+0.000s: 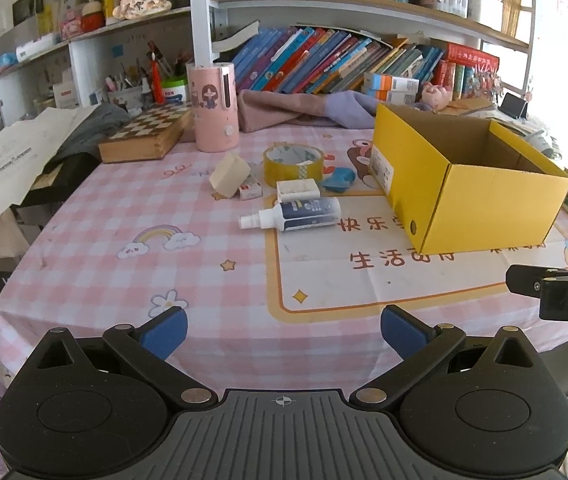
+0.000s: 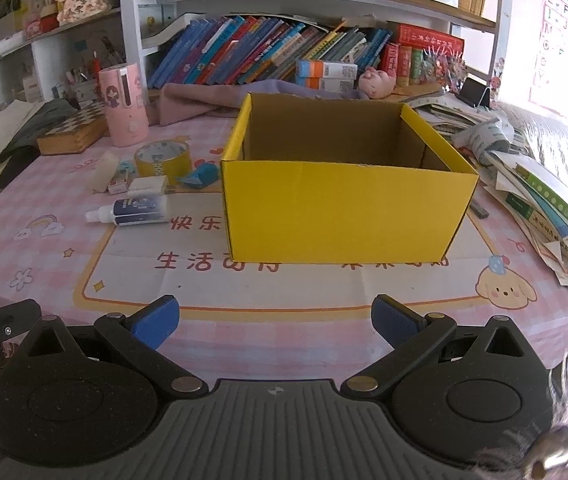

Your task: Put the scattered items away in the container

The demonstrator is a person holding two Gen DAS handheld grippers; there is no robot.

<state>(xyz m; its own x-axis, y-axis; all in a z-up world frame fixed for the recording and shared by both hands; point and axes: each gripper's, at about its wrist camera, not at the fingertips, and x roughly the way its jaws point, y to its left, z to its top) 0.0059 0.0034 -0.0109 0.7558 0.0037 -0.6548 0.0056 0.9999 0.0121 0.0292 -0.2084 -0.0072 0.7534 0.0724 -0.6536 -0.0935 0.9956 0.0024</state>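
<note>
An open yellow cardboard box stands on the pink checked tablecloth; its inside looks empty. Left of it lie a white bottle with a blue label, a small white box, a small red-and-white box, a cream block, a roll of yellow tape and a blue object. My left gripper is open and empty near the front edge. My right gripper is open and empty in front of the box.
A pink cylinder, a wooden chessboard box and folded cloth sit behind the items. Bookshelves stand at the back. A pile of books and papers lies right of the box. The right gripper's body shows at the left view's edge.
</note>
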